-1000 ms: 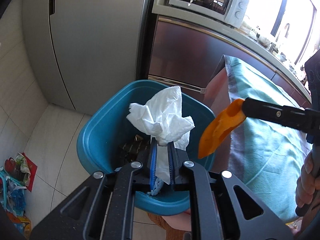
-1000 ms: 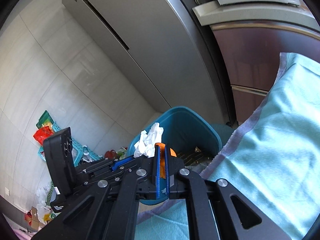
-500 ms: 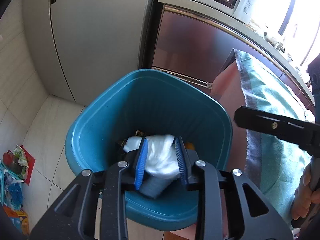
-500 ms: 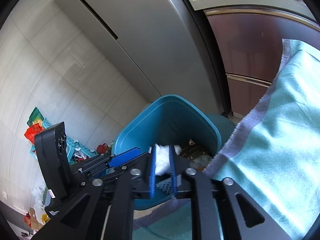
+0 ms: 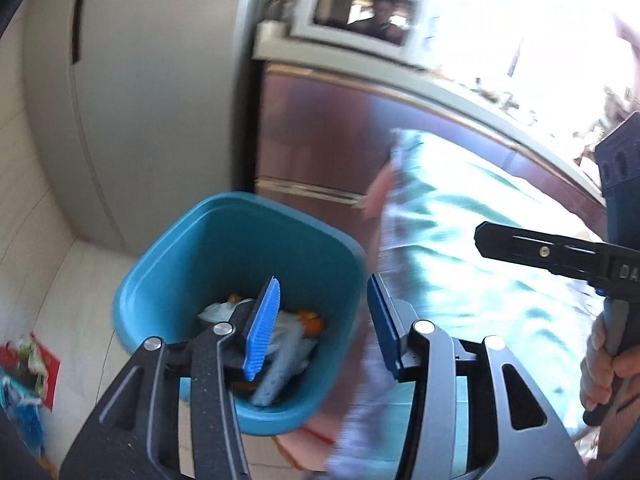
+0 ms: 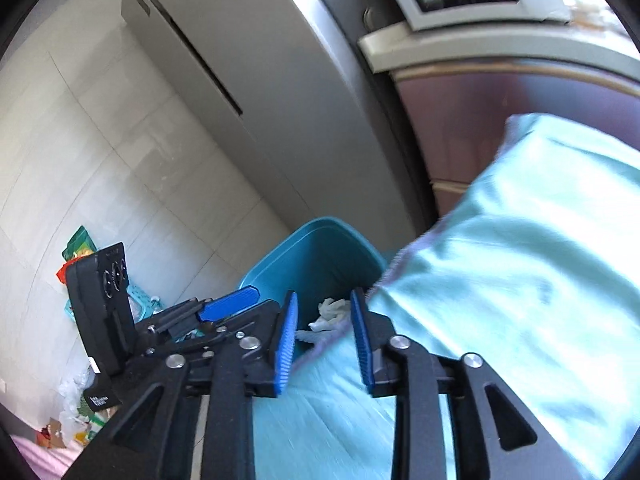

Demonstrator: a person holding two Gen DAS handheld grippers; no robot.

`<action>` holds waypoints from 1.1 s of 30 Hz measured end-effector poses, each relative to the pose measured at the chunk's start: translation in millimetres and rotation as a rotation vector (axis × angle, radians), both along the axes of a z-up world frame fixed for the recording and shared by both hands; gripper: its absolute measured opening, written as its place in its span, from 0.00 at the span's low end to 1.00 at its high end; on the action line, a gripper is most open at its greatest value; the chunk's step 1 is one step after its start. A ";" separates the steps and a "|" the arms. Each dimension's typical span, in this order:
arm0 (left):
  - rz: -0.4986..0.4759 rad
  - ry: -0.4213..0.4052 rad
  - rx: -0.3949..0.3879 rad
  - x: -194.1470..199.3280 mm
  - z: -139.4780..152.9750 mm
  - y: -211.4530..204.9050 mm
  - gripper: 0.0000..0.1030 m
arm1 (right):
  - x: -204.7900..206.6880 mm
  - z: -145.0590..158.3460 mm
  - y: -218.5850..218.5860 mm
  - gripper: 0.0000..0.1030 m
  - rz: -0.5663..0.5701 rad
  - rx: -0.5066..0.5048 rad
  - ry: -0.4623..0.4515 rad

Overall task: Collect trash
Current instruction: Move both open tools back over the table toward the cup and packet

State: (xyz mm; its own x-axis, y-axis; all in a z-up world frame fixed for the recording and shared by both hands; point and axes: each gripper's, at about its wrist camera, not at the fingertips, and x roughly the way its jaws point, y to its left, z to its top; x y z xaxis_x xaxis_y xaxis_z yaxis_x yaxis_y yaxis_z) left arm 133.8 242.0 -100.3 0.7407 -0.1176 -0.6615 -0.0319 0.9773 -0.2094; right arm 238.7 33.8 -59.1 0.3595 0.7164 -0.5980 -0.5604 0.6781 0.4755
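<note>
1. Left wrist view: the left tool [image 5: 320,320] is spread wide and empty above the teal plastic trash bin [image 5: 168,264]; crumpled white tissue [image 5: 218,310] and an orange peel scrap [image 5: 310,320] lie inside.
2. Right wrist view: the right tool [image 6: 324,330] is released, empty, over the light-green cloth-covered bench [image 6: 520,280] just beside the bin [image 6: 320,240].

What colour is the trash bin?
Teal blue. The bin shows best in the left wrist view.
</note>
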 end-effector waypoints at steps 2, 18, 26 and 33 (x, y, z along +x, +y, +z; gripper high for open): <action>-0.051 -0.026 0.000 -1.5 9.0 -17.5 0.49 | -5.4 6.6 -20.9 0.28 -0.033 0.006 -0.020; -0.309 -0.073 0.061 3.8 37.4 -173.7 0.49 | -41.5 8.2 -148.3 0.34 -0.268 0.036 -0.060; -0.369 -0.062 0.065 0.4 34.5 -208.1 0.50 | -54.1 2.6 -181.7 0.34 -0.333 0.051 -0.060; -0.406 -0.040 0.057 6.6 29.7 -224.5 0.50 | -61.9 -8.7 -212.9 0.36 -0.403 0.054 -0.041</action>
